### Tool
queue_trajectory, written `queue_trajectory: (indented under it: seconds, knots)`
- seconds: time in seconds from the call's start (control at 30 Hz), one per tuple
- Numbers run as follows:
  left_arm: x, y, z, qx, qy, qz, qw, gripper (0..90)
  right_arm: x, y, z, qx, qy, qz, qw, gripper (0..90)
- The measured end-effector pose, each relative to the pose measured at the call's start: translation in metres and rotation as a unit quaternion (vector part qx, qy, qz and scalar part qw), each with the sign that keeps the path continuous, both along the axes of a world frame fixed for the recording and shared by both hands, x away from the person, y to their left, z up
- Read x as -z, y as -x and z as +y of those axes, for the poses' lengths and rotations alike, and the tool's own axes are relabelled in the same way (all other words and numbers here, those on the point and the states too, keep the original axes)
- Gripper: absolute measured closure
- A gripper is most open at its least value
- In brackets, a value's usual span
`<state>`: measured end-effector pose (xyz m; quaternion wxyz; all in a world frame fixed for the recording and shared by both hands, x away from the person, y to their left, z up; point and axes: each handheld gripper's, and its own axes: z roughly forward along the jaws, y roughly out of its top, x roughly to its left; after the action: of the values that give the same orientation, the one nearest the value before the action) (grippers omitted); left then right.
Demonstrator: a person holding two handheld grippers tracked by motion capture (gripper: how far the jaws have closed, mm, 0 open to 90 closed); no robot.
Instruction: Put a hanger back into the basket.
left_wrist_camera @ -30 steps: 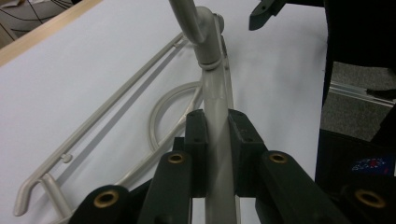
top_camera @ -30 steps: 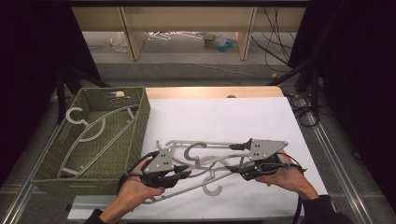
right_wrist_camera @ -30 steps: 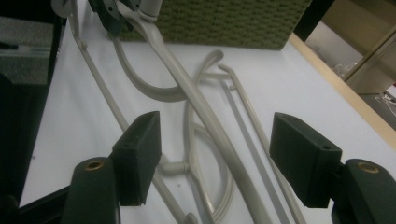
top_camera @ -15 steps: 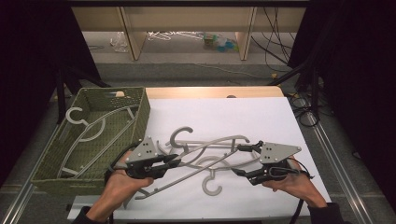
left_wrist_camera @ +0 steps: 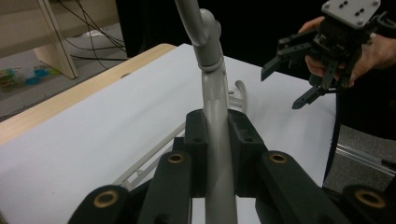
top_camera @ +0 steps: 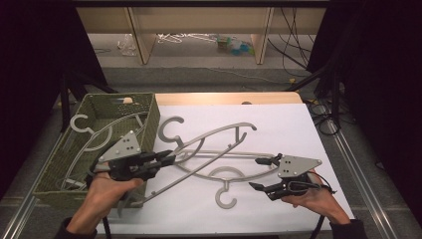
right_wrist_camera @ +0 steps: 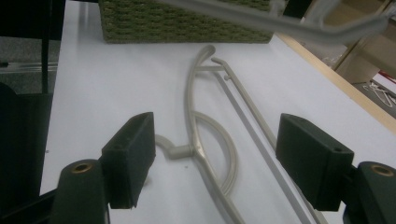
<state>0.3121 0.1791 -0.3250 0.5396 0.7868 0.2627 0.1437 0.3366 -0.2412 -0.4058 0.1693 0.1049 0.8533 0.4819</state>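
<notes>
A: What covers the table?

B: A white sheet lies over most of it. A strip of pale wood is bare along the far edge, in the upper middle of the high view. At the left of that view a green woven basket stands on the table, and grey hangers lie inside it.

A: And the room behind?

B: It is dark at both sides. At the top of the high view there is a grey floor, light wooden shelf legs and black cables at the upper right. Small things lie on the floor under the shelf, too small to name.

A: Where is the left gripper?

B: It is at the lower left of the high view, just in front of the basket. Its jaws are closed tight on the raised hanger. In the left gripper view the grey bar of this hanger runs up between the two black jaws. The hanger is tilted; its hook is near the basket corner in the centre left of the high view, and its lower end reaches down to the bottom left.

A: And the right gripper?

B: It is at the lower right, held by a hand. Its jaws stand wide apart, having just been opening, and nothing is between them. In the right gripper view the flat hanger lies on the sheet beyond the jaws, not touched by them. In the high view it is in the lower middle, with its hook toward the bottom edge.
</notes>
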Motion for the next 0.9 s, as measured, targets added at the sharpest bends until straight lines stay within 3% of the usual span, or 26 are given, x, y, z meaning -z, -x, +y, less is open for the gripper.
queue_trajectory:
  seconds: [0.23,0.37,0.7,0.9]
  knots:
    - [-0.021,-0.003,0.026,-0.032,-0.008,-0.012,0.9994,79.1,0.002,0.001,0.000,0.000,0.005,0.001,1.0000,29.6]
    - [-0.031,-0.010,0.044,-0.056,-0.017,-0.032,0.9978,79.1,0.003,0.002,0.000,-0.002,0.005,0.001,1.0000,29.8]
    - [-0.041,-0.033,0.095,-0.118,-0.031,-0.039,0.9917,79.2,0.006,0.001,0.000,-0.004,0.010,0.005,0.9999,29.8]
    - [-0.039,-0.042,0.121,-0.157,-0.043,-0.032,0.9861,79.2,0.007,0.001,0.001,-0.003,0.010,0.008,0.9999,30.0]
